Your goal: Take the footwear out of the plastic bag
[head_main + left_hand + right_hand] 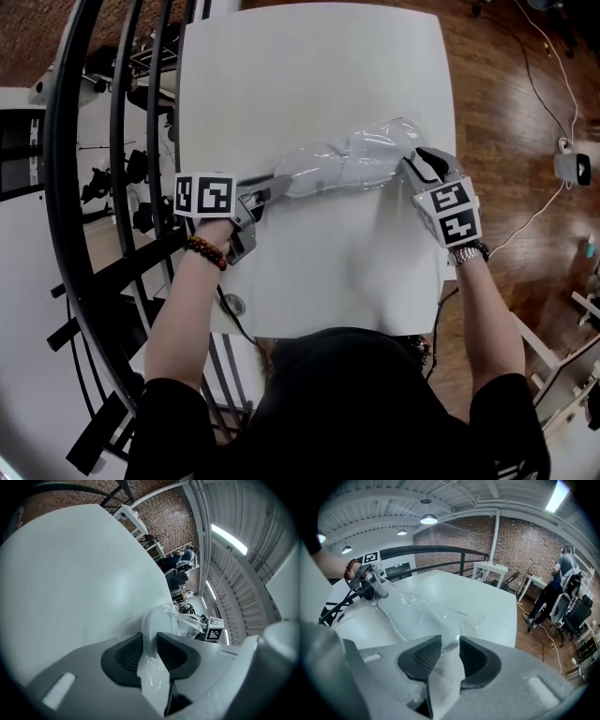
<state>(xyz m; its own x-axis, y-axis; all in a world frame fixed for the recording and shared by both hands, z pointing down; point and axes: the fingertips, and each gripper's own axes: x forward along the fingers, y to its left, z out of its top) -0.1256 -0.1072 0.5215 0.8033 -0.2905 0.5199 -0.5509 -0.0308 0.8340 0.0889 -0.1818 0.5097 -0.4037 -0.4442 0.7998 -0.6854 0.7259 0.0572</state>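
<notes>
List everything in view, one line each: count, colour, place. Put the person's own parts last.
table: one, white, centre, under the bag.
plastic bag: one, clear, across the table between the grippers.
footwear: count unclear, white, inside the bag.
railing: one, black, left of the table.
floor: one, brown wood, right of the table.
cable box: one, white, on the floor at right.
bystander: at least one, dark clothes, far beyond the table.
left gripper: one, grey, shut on the bag's left end.
right gripper: one, grey, shut on the bag's right end.
bracelet: one, brown beads, left wrist.
watch: one, silvery, right wrist.
</notes>
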